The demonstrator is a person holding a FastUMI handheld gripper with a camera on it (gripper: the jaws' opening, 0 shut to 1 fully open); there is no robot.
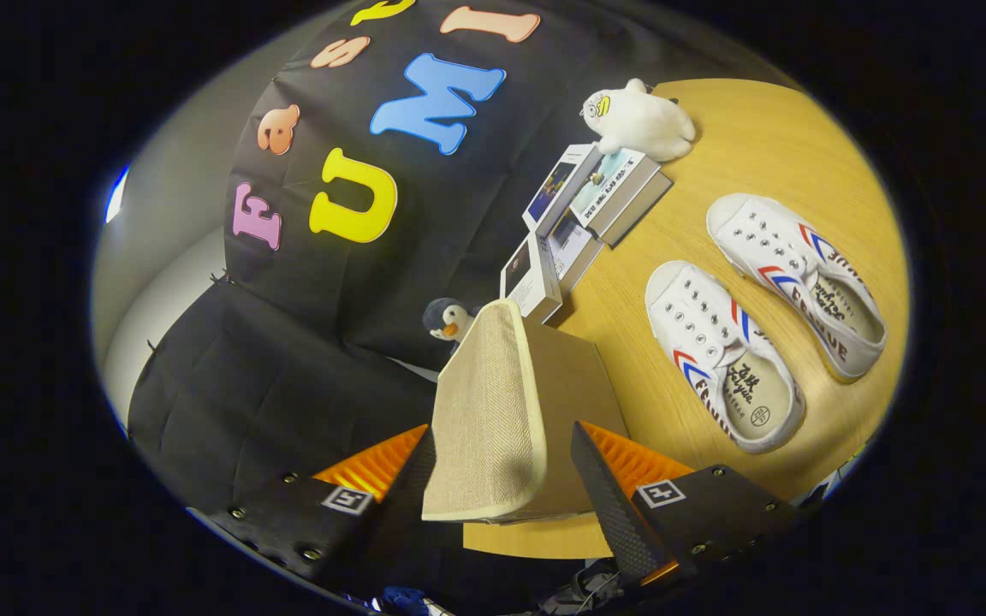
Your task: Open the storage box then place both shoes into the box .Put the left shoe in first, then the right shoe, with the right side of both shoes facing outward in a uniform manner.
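Between the tool's (501,479) wide-spread fingers sits the storage box (514,402), ungripped.

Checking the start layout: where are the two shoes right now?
Both shoes lie side by side on the table, beyond the right finger, past the box and near the books.
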